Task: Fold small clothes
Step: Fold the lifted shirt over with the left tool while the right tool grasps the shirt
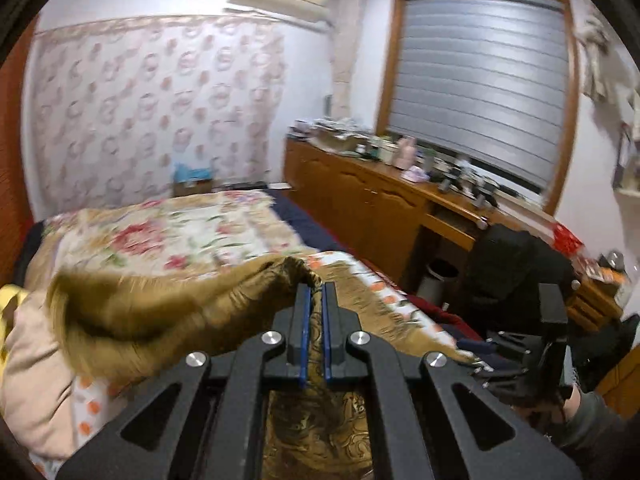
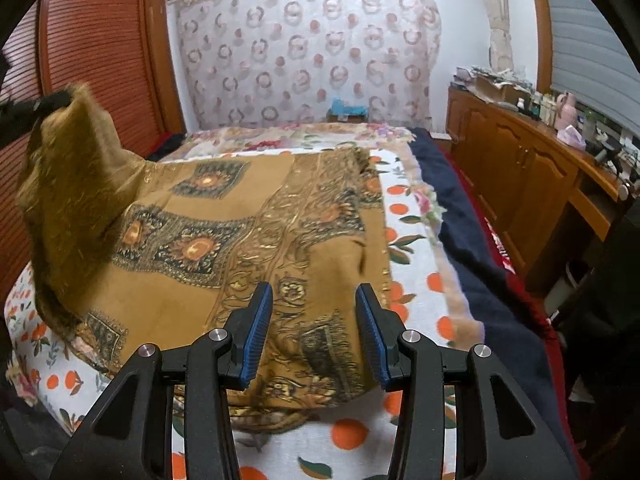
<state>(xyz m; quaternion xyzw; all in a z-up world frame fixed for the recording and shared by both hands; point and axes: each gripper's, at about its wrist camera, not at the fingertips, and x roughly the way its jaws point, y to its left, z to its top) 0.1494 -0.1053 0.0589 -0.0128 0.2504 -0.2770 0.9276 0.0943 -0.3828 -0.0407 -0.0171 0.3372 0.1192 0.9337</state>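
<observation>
A mustard-brown patterned scarf (image 2: 240, 220) with a fringed edge lies spread on the bed. My left gripper (image 1: 316, 292) is shut on one corner of it, and the fabric is bunched between the blue pads (image 1: 306, 320). In the right wrist view that fringed corner (image 2: 68, 152) hangs lifted at the far left, well above the bed. My right gripper (image 2: 314, 300) stands open just over the scarf's near edge. Its blue pads (image 2: 256, 332) sit apart with cloth below them and do not pinch it.
The scarf rests on a white sheet printed with oranges (image 2: 420, 280), with a floral blanket (image 1: 160, 232) beyond and a navy cover (image 2: 452, 208) along the right side. A wooden cabinet (image 2: 520, 168) with clutter lines the right wall. Red louvred doors (image 2: 92, 60) stand at the left.
</observation>
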